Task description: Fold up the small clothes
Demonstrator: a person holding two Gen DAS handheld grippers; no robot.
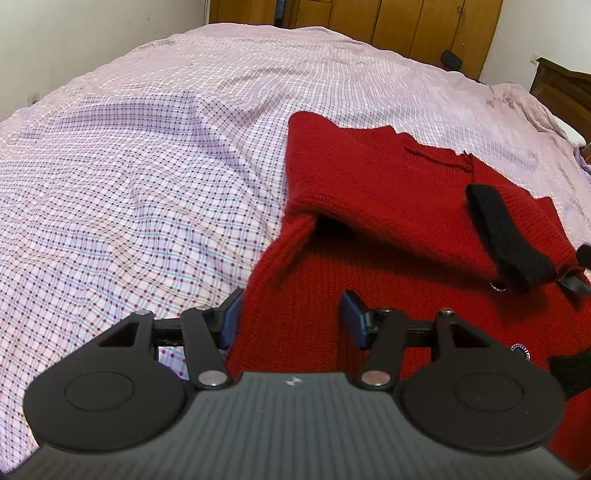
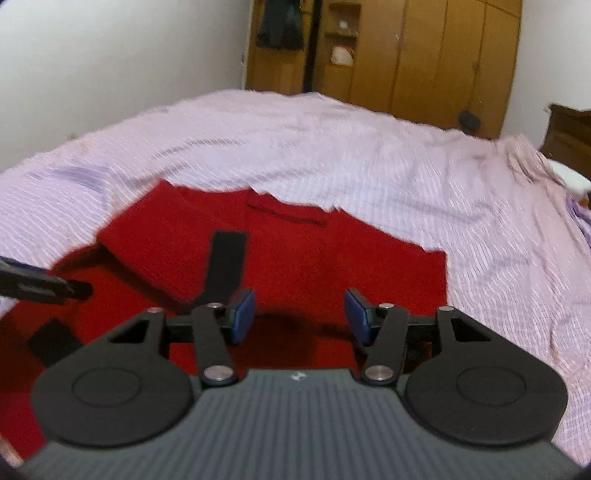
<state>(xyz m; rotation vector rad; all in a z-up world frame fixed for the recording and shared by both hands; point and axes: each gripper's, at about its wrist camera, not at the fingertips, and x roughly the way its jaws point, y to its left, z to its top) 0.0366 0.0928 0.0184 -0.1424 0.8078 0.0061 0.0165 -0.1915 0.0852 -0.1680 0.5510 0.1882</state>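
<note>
Red knit sweater on the checked bed sheet, both hand-held grippers spread, nothing clamped.

L view: left hand-held gripper over the sweater's left edge, sleeve folded across w/ black cuff at 3 o'clock, plus two buttons (unseen from R). R view, blurred: right hand-held gripper above the sweater body; L gripper's finger pokes in at 9 o'clock; wardrobe at 12.

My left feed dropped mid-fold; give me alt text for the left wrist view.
The open left gripper hovers over a red knitted sweater with black cuffs on a pink checked bedsheet. One sleeve is folded across the body. Wooden wardrobes stand behind.
</note>
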